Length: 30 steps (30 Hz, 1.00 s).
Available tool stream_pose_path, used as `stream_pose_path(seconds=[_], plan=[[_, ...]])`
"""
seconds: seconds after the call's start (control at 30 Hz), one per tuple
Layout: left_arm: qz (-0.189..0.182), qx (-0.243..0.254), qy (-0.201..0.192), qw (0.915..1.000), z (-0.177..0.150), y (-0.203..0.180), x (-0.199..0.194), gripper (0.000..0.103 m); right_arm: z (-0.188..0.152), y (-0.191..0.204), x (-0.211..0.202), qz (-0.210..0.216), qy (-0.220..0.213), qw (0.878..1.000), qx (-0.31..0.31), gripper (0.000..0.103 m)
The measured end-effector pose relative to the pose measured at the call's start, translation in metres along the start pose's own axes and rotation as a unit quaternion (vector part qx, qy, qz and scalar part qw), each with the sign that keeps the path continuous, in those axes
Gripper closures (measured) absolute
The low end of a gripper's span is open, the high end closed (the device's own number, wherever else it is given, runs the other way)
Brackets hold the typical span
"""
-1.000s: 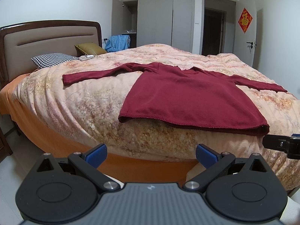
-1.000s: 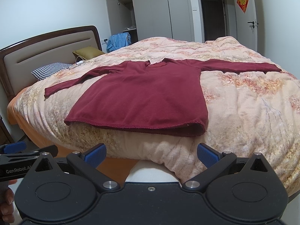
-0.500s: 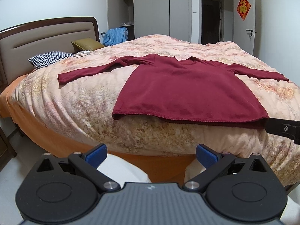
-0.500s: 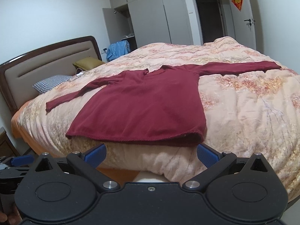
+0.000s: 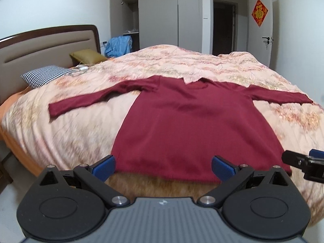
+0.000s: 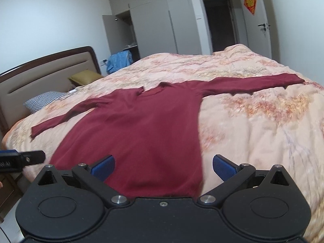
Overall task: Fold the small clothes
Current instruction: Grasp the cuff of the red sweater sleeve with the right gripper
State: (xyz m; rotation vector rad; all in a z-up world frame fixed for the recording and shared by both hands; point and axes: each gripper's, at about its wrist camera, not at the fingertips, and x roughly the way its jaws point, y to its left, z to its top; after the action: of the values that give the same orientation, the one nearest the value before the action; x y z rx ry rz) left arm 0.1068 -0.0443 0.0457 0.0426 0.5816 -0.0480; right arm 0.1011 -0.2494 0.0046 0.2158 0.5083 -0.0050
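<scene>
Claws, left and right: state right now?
Left claw: open, empty, just short of the maroon sweater's hem.
Right claw: open, empty, at the hem.

Dark red sweater (image 5: 194, 125); peach, seemingly floral quilt (image 5: 85, 129).

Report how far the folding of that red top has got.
Done: the maroon top lies spread flat on the quilt, both sleeves out. In hand: nothing; the left gripper and right gripper are open near the hem, holding no cloth. Left: every fold, sleeves and body alike.
</scene>
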Motion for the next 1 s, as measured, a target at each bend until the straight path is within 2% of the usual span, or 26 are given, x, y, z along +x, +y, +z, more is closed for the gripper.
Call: stream_pose_path(seconds=[0.3,0.5,0.63,0.8,1.0], plan=[[-0.024,0.009,0.014,0.9996,0.056,-0.043,0.087,0.000,0.032,-0.063,0.066,-0.058,-0.015,0.998,0.021,0.000],[-0.049,0.012,0.018,0.9986,0.084,-0.081,0.154,0.000,0.049,-0.111,0.108,-0.113,-0.025,0.993,0.036,0.000],[-0.062,0.012,0.028,0.9976,0.095,-0.108,0.197,0.000,0.063,-0.147,0.130,-0.151,-0.035,0.987,0.048,0.000],[-0.074,0.016,0.035,0.9965,0.101,-0.136,0.245,0.000,0.080,-0.185,0.149,-0.189,-0.052,0.980,0.031,0.000],[-0.073,0.012,0.022,0.9970,0.092,-0.150,0.280,0.000,0.104,-0.242,0.167,-0.188,-0.074,0.978,0.053,0.000]])
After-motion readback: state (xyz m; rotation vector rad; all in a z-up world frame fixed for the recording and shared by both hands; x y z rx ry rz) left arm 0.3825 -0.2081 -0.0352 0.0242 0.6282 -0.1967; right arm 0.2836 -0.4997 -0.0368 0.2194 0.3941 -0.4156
